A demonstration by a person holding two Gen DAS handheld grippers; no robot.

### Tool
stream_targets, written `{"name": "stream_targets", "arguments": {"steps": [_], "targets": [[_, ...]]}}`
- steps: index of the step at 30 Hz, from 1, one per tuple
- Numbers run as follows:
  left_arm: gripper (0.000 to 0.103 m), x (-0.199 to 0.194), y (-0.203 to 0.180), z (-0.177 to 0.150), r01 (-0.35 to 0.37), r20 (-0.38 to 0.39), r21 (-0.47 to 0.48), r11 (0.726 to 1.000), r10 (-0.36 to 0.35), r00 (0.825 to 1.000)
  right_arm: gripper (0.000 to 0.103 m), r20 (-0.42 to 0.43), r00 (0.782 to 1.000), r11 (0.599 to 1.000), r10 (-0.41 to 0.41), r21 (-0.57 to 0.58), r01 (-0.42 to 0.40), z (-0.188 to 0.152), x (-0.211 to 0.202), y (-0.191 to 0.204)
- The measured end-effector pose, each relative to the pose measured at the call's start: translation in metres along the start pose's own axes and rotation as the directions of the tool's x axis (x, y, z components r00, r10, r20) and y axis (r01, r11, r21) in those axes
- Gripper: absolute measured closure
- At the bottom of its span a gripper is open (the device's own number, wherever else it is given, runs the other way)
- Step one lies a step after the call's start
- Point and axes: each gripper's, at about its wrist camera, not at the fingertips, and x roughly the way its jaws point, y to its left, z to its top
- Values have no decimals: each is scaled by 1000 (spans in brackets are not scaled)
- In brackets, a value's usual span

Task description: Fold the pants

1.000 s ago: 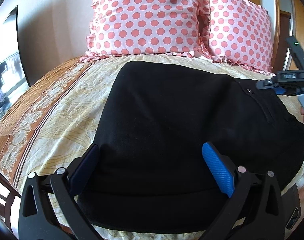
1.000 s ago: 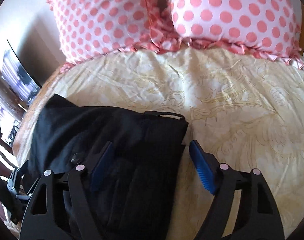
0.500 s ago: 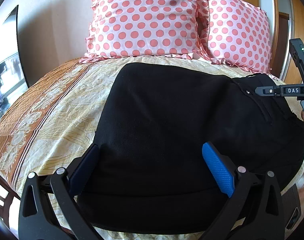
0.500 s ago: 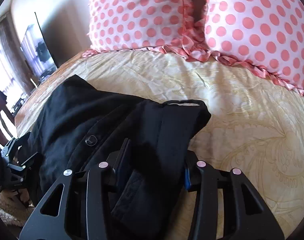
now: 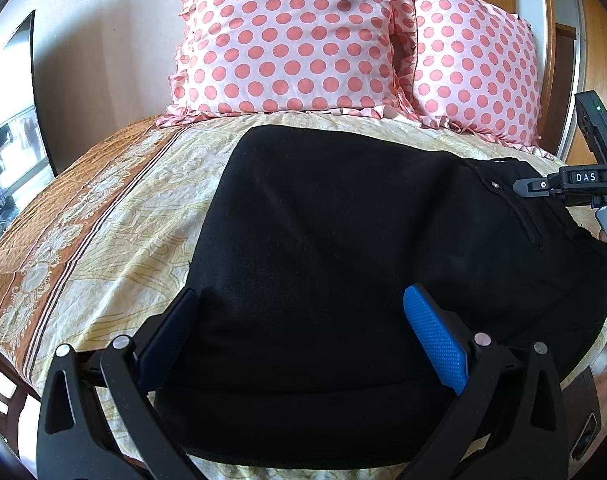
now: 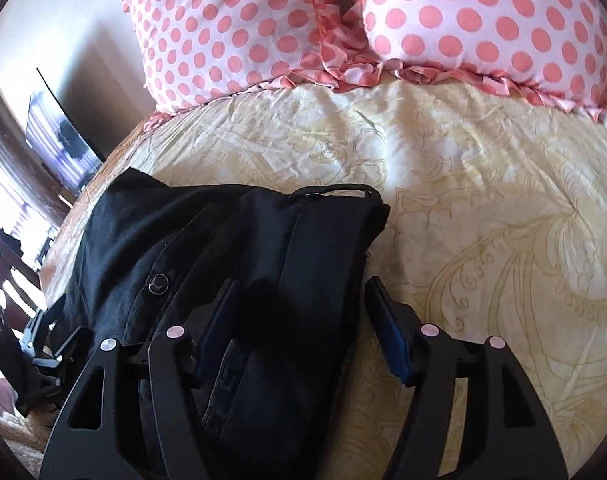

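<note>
Black pants (image 5: 343, 248) lie folded on the cream patterned bedspread (image 5: 135, 224). My left gripper (image 5: 303, 328) is open, its blue pads spread wide over the near edge of the pants. My right gripper (image 6: 303, 320) has its jaws partly closed around the waistband end of the pants (image 6: 263, 256), with fabric between the pads; a button (image 6: 158, 282) shows to the left. The right gripper's body also shows at the right edge of the left wrist view (image 5: 575, 184).
Two pink polka-dot pillows (image 5: 287, 40) (image 6: 483, 20) stand at the head of the bed. An orange border (image 5: 43, 248) runs along the bed's left side. A TV (image 6: 59, 148) and dark furniture are at the left. Bare bedspread (image 6: 483, 220) lies right of the pants.
My right gripper narrowed its jaws around the waistband end of the pants. The left gripper stayed still and open.
</note>
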Motion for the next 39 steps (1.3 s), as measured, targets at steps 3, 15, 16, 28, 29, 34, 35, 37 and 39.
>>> {"name": "stream_targets", "arguments": {"steps": [3, 15, 16, 28, 29, 34, 35, 37, 39], "targets": [[2, 0, 0, 0, 0, 2, 1, 1000, 0, 1000, 33, 7, 1000, 1000, -14, 8, 14, -5, -3, 1], [2, -18, 22, 28, -18, 35, 26, 1000, 17, 999, 26, 13, 1000, 1000, 0, -31, 1, -11, -6, 9], [2, -19, 27, 33, -28, 44, 21, 999, 27, 999, 26, 20, 1000, 1000, -10, -12, 11, -11, -7, 5], [2, 38, 66, 82, 56, -179, 39, 998, -48, 983, 32, 41, 999, 999, -19, -42, 21, -24, -15, 13], [2, 42, 63, 84, 66, -188, 51, 997, -55, 981, 32, 43, 999, 999, -6, -54, 8, -24, -16, 16], [2, 62, 52, 90, 139, -250, 75, 987, -116, 961, 32, 42, 999, 998, 13, -59, -10, -21, -12, 13], [2, 66, 51, 91, 155, -267, 72, 985, -131, 955, 32, 47, 999, 998, 28, -49, -25, -19, -10, 10], [2, 75, 48, 93, 181, -292, 64, 981, -155, 944, 35, 50, 998, 998, 31, -64, -28, -18, -9, 12], [2, 85, 46, 94, 199, -320, 49, 979, -174, 931, 43, 57, 998, 995, 41, -95, -35, -19, -11, 17]]}}
